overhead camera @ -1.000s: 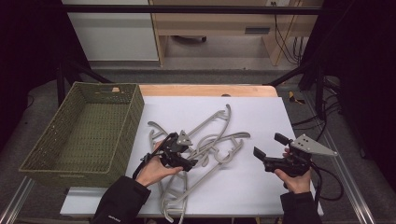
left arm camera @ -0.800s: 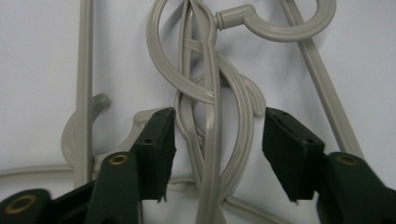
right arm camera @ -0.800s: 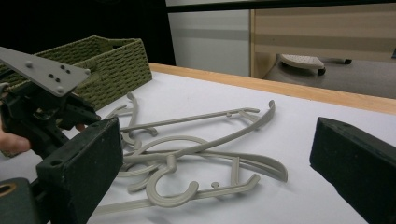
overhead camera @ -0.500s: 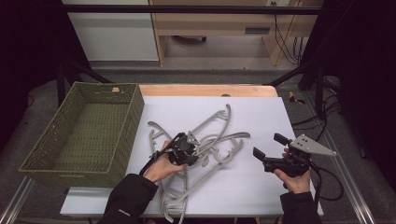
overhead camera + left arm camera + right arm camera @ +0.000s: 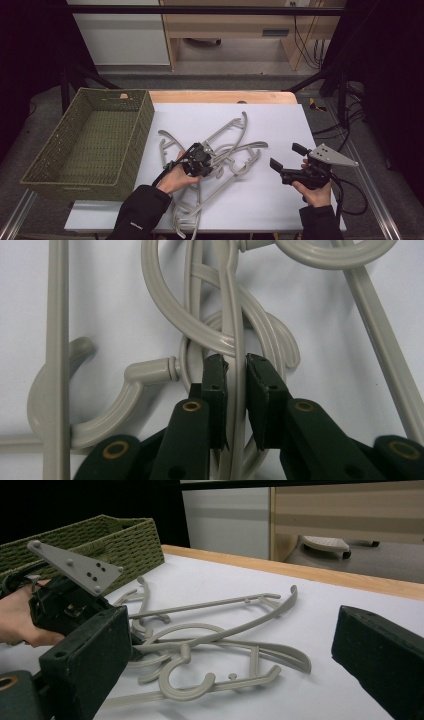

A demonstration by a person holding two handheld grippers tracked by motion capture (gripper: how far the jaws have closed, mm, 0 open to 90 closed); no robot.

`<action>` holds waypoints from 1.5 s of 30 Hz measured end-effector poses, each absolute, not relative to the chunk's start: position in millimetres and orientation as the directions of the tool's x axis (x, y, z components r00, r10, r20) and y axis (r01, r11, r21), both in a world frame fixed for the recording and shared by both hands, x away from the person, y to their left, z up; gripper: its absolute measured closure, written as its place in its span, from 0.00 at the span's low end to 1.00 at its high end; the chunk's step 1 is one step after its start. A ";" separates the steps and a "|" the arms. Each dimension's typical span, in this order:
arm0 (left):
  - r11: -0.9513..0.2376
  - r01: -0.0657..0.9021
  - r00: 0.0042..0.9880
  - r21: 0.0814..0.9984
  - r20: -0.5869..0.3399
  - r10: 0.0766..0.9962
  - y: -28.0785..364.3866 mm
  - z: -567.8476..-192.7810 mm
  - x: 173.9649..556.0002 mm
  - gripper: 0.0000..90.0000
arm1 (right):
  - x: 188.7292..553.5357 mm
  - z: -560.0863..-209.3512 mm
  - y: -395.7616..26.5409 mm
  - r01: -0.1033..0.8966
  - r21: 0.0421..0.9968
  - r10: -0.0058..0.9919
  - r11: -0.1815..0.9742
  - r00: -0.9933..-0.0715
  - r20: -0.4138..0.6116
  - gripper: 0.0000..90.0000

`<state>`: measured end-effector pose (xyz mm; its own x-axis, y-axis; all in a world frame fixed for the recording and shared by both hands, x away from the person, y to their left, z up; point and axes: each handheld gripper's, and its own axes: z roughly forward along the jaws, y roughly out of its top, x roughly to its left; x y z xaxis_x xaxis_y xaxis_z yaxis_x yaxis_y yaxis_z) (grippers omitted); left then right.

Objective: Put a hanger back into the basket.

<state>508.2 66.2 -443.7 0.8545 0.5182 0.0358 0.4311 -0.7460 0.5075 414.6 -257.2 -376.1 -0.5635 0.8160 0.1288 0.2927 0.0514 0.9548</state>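
1. Now we hold the left gripper [image 5: 202, 159] low over the tangle of grey plastic hangers [image 5: 227, 150] in the middle of the white desk [image 5: 280, 125].
2. Its fingers [image 5: 216, 385] have just been closing. In the left gripper view they pinch one thin hanger bar [image 5: 231, 340] that runs straight up between the pads.
3. That bar lies across several looped hooks, so the hangers overlap and are interlocked at this spot.
4. Our left hand [image 5: 175, 175] rests at the near-left edge of the pile; more hanger arms trail toward the near edge of the desk.
5. We keep the right gripper [image 5: 285, 161] well apart from the pile, on the right side of the desk, pointing left at the hangers.
6. Its fingers [image 5: 85, 655] stand spread wide, with nothing between them.
7. A green woven basket [image 5: 142, 112] sits at the left edge of the desk, just beside the pile.
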 end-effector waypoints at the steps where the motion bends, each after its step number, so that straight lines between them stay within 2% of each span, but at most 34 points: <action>1: -0.751 0.434 0.854 0.498 0.039 0.520 65.2 -443.2 508.7 0.89 | 414.6 -376.0 -257.5 0.290 0.956 0.816 0.051 -0.564 0.128 0.03; 14: -0.752 0.405 0.856 0.521 0.074 0.512 63.8 -440.0 502.4 0.90 | 413.9 -375.3 -259.3 0.290 0.956 0.817 0.049 -0.562 0.128 0.03; 33: -0.613 0.384 0.841 0.691 0.013 0.541 93.1 -398.3 483.0 0.90 | 413.1 -374.7 -263.1 0.284 0.958 0.822 0.042 -0.554 0.129 0.03; 45: -0.581 0.372 0.844 0.724 -0.004 0.536 122.8 -369.8 468.7 0.90 | 413.0 -375.3 -263.1 0.288 0.957 0.827 0.042 -0.547 0.128 0.03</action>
